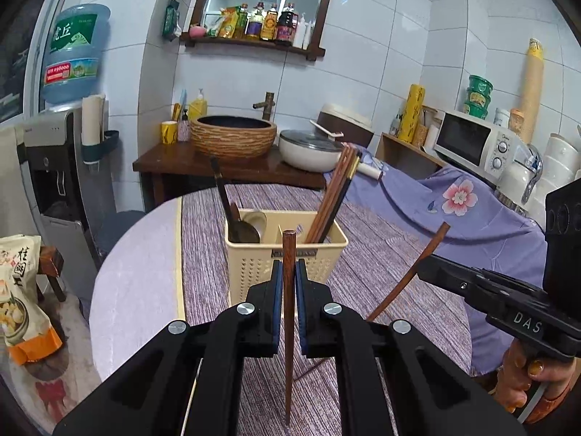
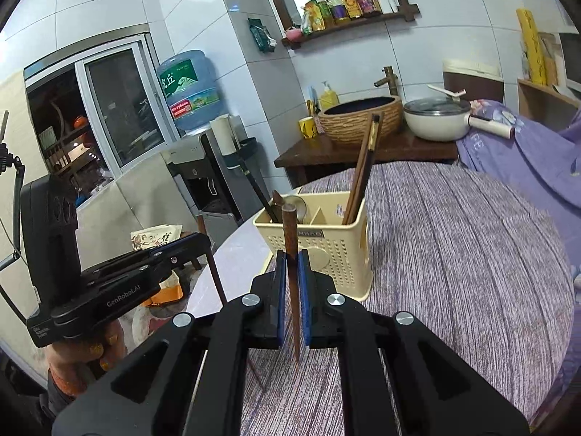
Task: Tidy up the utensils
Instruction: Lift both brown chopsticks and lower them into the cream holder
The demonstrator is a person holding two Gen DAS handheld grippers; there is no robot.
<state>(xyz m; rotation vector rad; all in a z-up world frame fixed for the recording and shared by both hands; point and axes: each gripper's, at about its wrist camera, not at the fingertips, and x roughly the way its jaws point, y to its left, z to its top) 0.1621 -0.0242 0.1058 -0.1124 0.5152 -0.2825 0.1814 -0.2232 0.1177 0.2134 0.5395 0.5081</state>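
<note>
A cream perforated utensil holder [image 1: 287, 265] [image 2: 326, 247] stands on the purple striped tablecloth. Its right compartment holds several chopsticks [image 1: 336, 196] [image 2: 365, 167]; its left one holds dark spoons [image 1: 232, 214] [image 2: 270, 207]. My left gripper [image 1: 289, 272] is shut on a brown wooden chopstick [image 1: 288, 327], held upright just before the holder. My right gripper [image 2: 292, 265] is shut on another brown chopstick [image 2: 292, 290], also upright. The right gripper [image 1: 423, 269] shows in the left wrist view with its chopstick [image 1: 410, 272]; the left gripper [image 2: 207, 243] shows in the right wrist view.
The round table [image 1: 138, 272] has a bare pale edge at the left. Behind stand a wooden stand with a basin [image 1: 232, 138], a white pot [image 1: 312, 149], a microwave [image 1: 475, 141] and a water dispenser [image 1: 54, 167]. A snack bag [image 1: 21, 290] sits at the left.
</note>
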